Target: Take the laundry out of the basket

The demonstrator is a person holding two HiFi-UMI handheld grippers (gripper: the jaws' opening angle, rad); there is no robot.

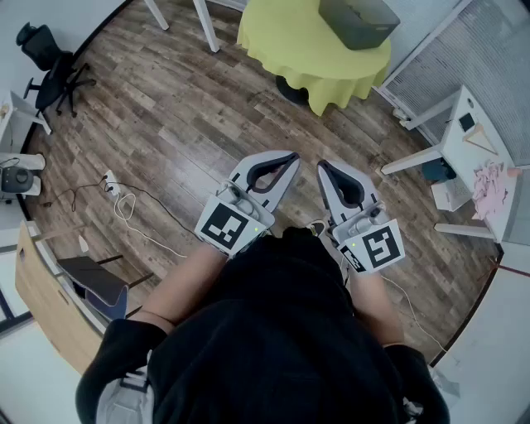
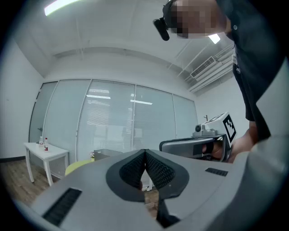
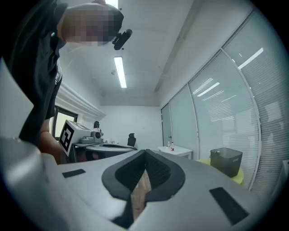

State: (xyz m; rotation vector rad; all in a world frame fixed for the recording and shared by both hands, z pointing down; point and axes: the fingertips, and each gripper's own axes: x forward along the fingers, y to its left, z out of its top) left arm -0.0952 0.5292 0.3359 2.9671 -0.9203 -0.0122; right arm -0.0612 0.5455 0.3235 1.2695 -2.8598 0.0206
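Note:
A dark grey basket [image 1: 358, 21] stands on a round table with a yellow cloth [image 1: 298, 50], well ahead of me across the wooden floor. I cannot see what lies inside it. My left gripper [image 1: 291, 155] and right gripper [image 1: 323, 164] are held level, side by side in front of my body, far from the table. In the left gripper view the left gripper [image 2: 145, 151] has its pads pressed together with nothing between them. The right gripper [image 3: 145, 151] is likewise shut and empty, with the basket [image 3: 226, 161] off to its right.
A white table [image 1: 468, 145] with something pink [image 1: 490, 184] on it stands at the right. A black office chair [image 1: 50, 66] sits at the far left. Cables [image 1: 124, 203] lie on the floor by a wooden desk [image 1: 37, 294].

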